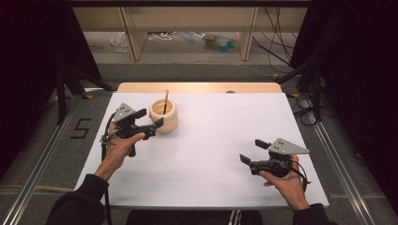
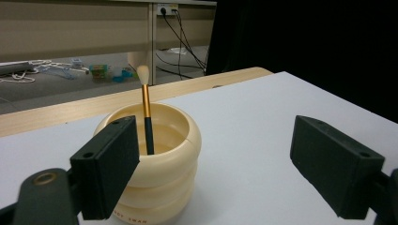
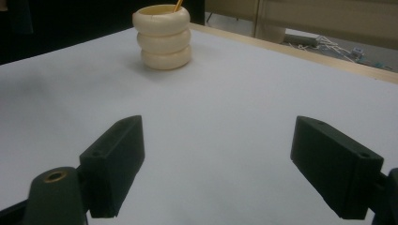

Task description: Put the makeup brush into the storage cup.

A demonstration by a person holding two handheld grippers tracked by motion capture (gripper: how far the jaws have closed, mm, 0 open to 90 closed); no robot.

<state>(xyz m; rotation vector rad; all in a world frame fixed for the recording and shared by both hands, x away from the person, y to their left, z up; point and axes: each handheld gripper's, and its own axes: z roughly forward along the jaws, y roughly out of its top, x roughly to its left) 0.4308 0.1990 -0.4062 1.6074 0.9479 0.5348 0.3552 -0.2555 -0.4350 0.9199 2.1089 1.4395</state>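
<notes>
A cream ribbed holder (image 1: 164, 116) made of three stacked rings stands at the back left of the white table (image 1: 211, 140). A makeup brush (image 1: 165, 101) with a black and gold handle stands upright inside it, bristles up. My left gripper (image 1: 149, 118) is open just left of the holder, its jaws near the holder's side, nothing between them. In the left gripper view the holder (image 2: 155, 164) and brush (image 2: 146, 112) sit close ahead. My right gripper (image 1: 253, 152) is open over the front right of the table, far from the holder (image 3: 162, 36).
Beyond the white sheet runs a wooden table edge (image 1: 197, 87). Behind it the floor holds cables (image 1: 277, 42) and small clutter (image 1: 220, 43) under a wooden frame. Metal rails (image 1: 42, 154) flank the table on both sides.
</notes>
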